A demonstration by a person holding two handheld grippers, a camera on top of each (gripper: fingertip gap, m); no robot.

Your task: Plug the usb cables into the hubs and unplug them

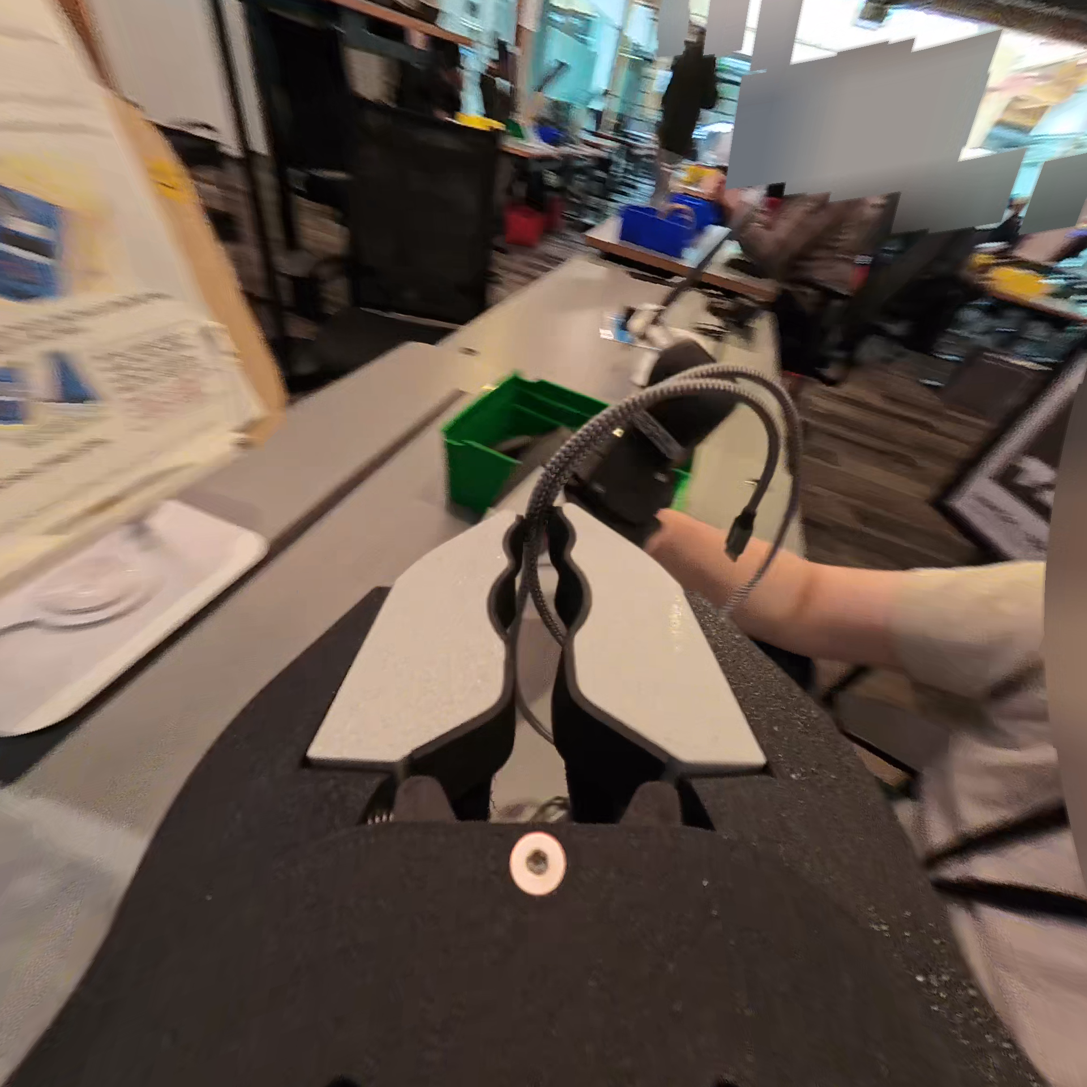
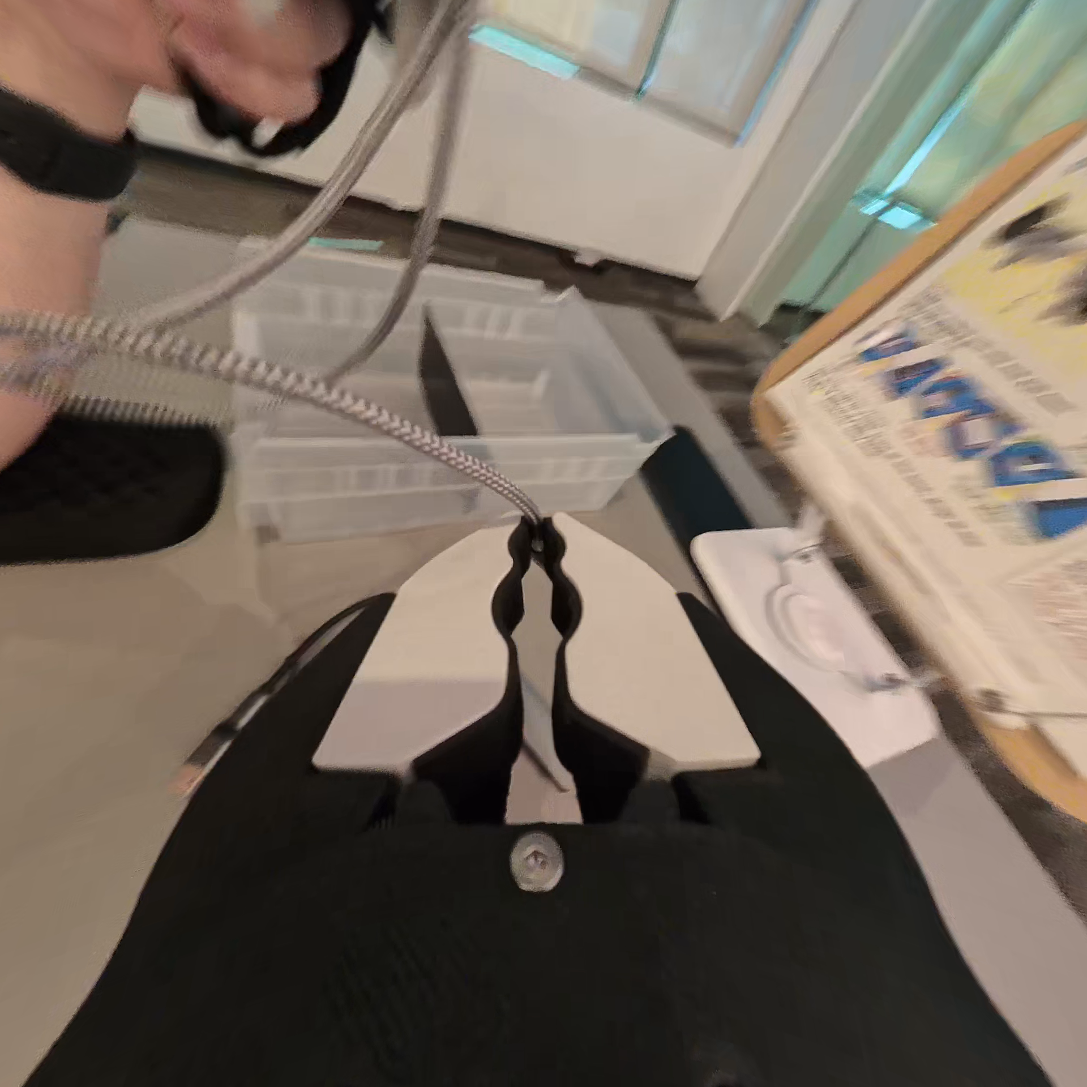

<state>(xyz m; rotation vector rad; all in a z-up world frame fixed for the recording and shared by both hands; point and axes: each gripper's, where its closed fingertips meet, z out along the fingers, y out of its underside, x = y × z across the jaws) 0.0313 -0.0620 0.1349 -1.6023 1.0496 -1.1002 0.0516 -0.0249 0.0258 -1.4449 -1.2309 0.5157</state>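
Note:
My left gripper (image 1: 538, 529) is shut on a grey braided usb cable (image 1: 579, 456), held in the air above the table. The cable loops up and right, and a dark plug (image 1: 740, 532) hangs free from one strand. The other gripper's black body (image 1: 641, 464) shows just behind the loop. My right gripper (image 2: 536, 532) is shut on the end of a braided cable (image 2: 376, 414) that runs up and left toward a hand (image 2: 176, 53). No hub shows in either view.
A green bin (image 1: 500, 447) stands on the grey table (image 1: 364, 447) ahead of the left gripper. A clear divided plastic bin (image 2: 447, 412) lies ahead of the right gripper. A cardboard box (image 1: 106, 329) overhangs a white tray (image 1: 117, 594); box (image 2: 964, 470), tray (image 2: 788, 623). A forearm (image 1: 823, 612) reaches in. The gap from one gripper's tips to the other's is roughly 12 cm.

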